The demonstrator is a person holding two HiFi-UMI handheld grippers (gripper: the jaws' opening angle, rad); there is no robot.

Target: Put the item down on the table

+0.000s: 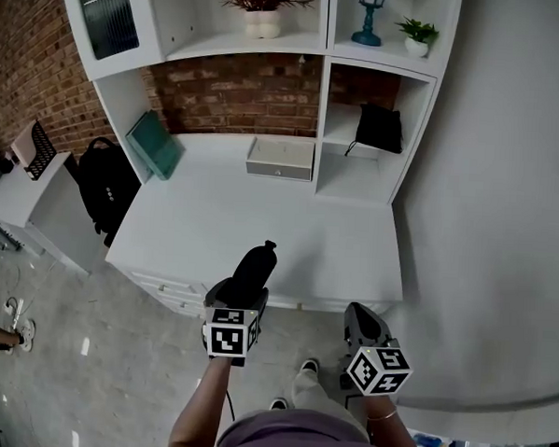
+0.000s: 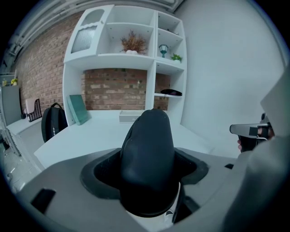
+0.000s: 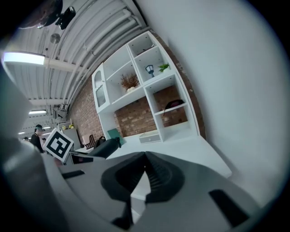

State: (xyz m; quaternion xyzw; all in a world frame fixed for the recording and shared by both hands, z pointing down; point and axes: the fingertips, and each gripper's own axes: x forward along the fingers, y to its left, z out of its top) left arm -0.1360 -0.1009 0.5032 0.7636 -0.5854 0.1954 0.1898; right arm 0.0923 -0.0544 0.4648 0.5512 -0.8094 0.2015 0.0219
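1. Your left gripper has its jaws spread wide and clamped on the dark rounded item. The item stands up between them with its narrow end pointing away from you.
2. You hold the item in the air at the near edge of the white desk; it does not rest on the top.
3. Your right gripper is off to the right, beside the desk's front corner. Its ribbed jaws are closed tip to tip with nothing between them.
4. The two grippers are apart and do not touch.
5. At the back of the desk sits a grey drawer box.
6. To the left of the box, a teal board leans against the shelf unit.
7. A black backpack sits at the desk's left end.
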